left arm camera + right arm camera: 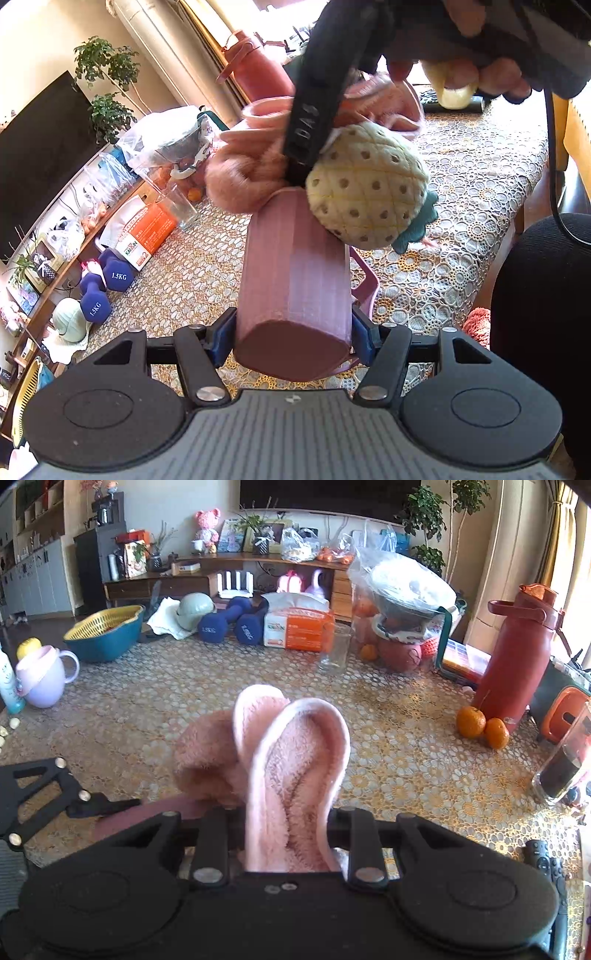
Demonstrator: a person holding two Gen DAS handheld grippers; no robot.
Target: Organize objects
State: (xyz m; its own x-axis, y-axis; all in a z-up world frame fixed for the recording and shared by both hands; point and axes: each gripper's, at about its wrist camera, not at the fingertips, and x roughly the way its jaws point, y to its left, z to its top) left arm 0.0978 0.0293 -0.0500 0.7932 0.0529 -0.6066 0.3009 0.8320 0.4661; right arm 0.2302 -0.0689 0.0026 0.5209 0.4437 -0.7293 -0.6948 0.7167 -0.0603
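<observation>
The left hand-held gripper (pixel 293 338) clamps a pink bin (pixel 295 280); above it, the right hand-held gripper (pixel 286 843) grips pink slippers (pixel 291 775), likely loading them, needing release inside.

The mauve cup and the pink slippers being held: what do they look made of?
Mauve cup: likely hard plastic, matte, with faint vertical ridges and flat facets. Pink slippers: soft plush fleece, fuzzy pile with a paler smooth edge trim; the right gripper squeezes them easily.
</observation>
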